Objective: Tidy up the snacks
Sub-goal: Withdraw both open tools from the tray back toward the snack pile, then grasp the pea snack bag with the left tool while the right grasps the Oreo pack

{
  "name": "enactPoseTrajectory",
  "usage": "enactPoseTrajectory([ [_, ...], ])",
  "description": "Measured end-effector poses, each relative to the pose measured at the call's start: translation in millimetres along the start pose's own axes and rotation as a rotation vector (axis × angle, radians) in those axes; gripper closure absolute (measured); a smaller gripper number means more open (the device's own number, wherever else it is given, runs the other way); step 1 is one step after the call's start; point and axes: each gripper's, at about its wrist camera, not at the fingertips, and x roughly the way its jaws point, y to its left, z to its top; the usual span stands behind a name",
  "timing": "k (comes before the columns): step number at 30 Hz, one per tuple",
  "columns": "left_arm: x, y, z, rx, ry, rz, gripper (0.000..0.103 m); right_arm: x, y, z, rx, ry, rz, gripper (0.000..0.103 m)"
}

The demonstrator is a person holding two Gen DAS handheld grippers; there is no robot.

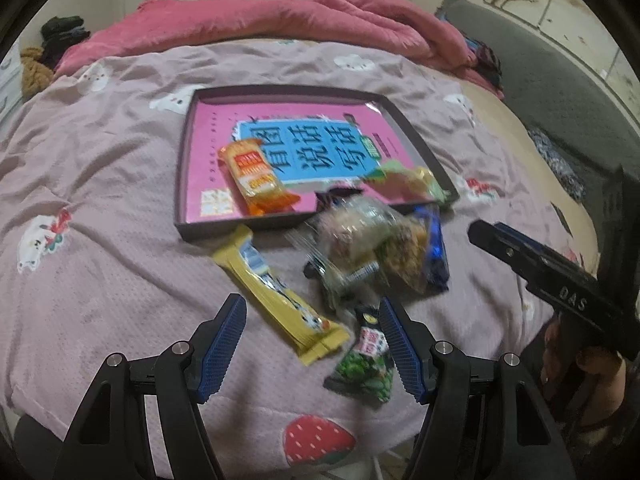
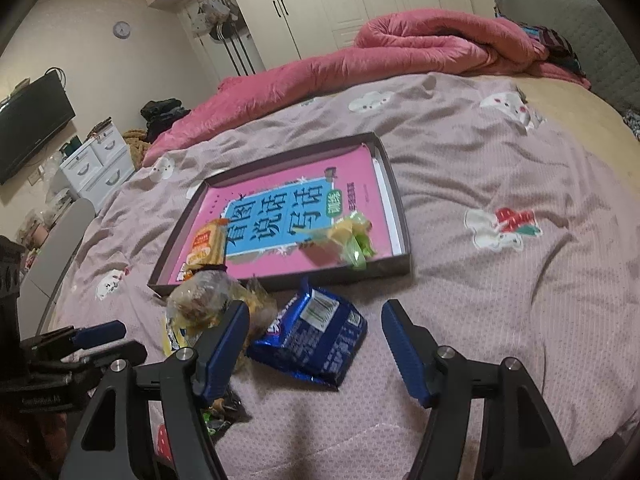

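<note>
- Two snacks already lie in the tray [image 1: 280,228]: an orange pack [image 1: 256,176] and a green-yellow one [image 2: 352,240]; the rest sit heaped on the bedspread [image 1: 100,240] just before its near rim.
- Left gripper [image 1: 312,340] hangs with jaws apart and empty, the yellow bar [image 1: 276,292] between them; lower squarely and pinch it across its width.
- Right gripper [image 2: 316,344], equally spread and empty, frames the blue packet [image 2: 316,332]; grip its middle, since crinkly film may slip.
</note>
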Motion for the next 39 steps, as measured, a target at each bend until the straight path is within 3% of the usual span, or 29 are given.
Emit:
enactPoseTrajectory([
  [9, 10, -15, -16, 0.04, 0.07, -0.062, 0.032, 15, -9, -9, 0.085, 0.075, 0.035, 0.035],
  [22, 34, -34, -28, 0.088, 0.161, -0.117, 0.032, 45, -37, -11, 0.327, 0.172, 0.112, 0.035],
  [30, 48, -39, -30, 0.083, 0.184, -0.136, 0.033, 67, -35, -8, 0.372, 0.215, 0.161, 0.035],
  [34, 55, -39, -29, 0.084, 0.19, -0.13, 0.04, 78, -35, -7, 0.392, 0.23, 0.177, 0.035],
  [39, 64, -40, -28, 0.093, 0.204, -0.113, 0.042, 87, -25, -3, 0.329, 0.253, 0.132, 0.034],
])
